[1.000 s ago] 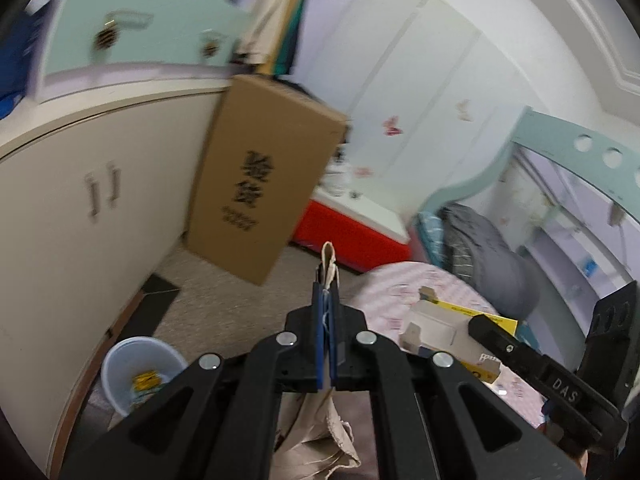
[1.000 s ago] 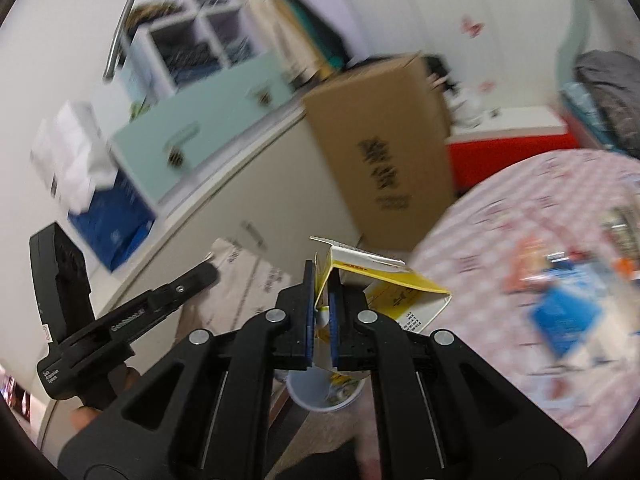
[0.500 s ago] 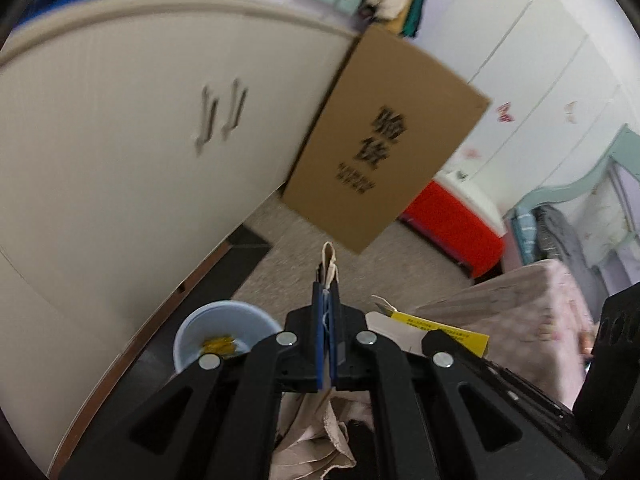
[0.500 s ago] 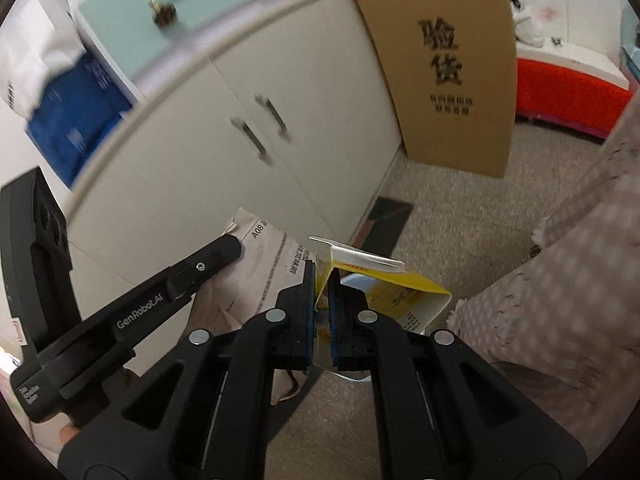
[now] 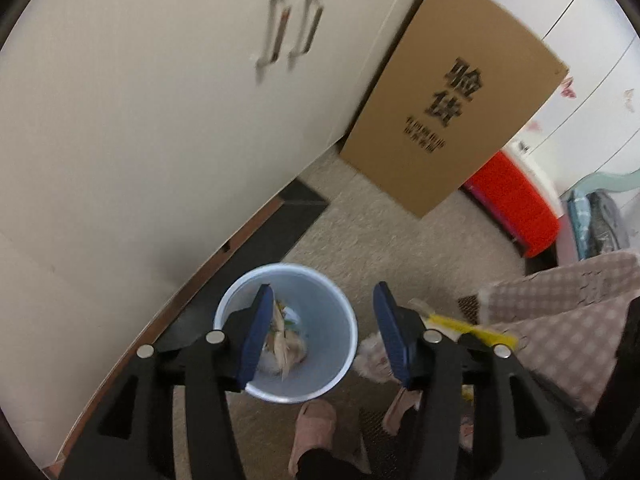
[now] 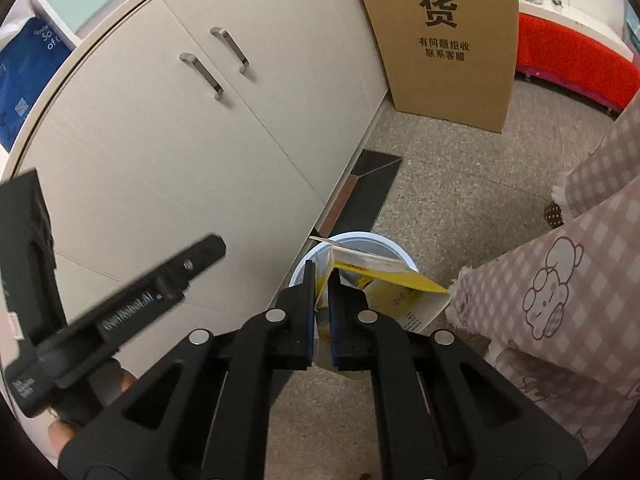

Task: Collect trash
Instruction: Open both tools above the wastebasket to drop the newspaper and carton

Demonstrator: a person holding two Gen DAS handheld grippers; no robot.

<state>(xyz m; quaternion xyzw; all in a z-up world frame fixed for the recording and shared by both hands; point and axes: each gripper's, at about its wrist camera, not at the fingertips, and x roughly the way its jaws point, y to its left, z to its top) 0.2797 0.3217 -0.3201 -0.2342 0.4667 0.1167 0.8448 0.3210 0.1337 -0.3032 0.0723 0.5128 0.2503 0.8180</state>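
Both grippers have dropped toward the floor since the earlier frames, when they were raised and faced the cupboards and the far wall, and the left gripper point(image 5: 320, 326) has just been opening its jaws. They now stand apart with nothing between them; the crumpled brown paper bag point(image 5: 286, 350) they were clamped on half a second ago lies down inside the pale blue round plastic waste bin point(image 5: 344, 360), against the side nearest the left blue pad, on top of other scraps.

Nearest the left wrist camera, a pink slipper point(image 5: 312, 428) sits on the beige carpet point(image 5: 420, 248) just this side of the bin's rim. Right of the bin hangs the edge of a pink checked tablecloth point(image 5: 568, 320).

The right gripper point(image 6: 322, 300) has its jaws together, clamped on a flap of the yellow and white cardboard carton point(image 6: 400, 292). The carton hangs directly over the bin point(image 6: 360, 240), its open end stretching right toward the tablecloth point(image 6: 580, 280) edge; it is above the rim, not inside. At the left of the right wrist view, the black body of the left gripper point(image 6: 132, 300) shows slightly blurred, with part of a hand point(image 6: 64, 436) under it.

Beyond the bin stands a cream two-door cupboard point(image 6: 180, 152) with metal handles, a dark mat point(image 6: 372, 188) on the floor at its foot. Farther on, a tall brown cardboard box point(image 6: 448, 40) printed with black characters leans against the cupboard's end, and a red low cabinet point(image 6: 572, 64) stands behind it.
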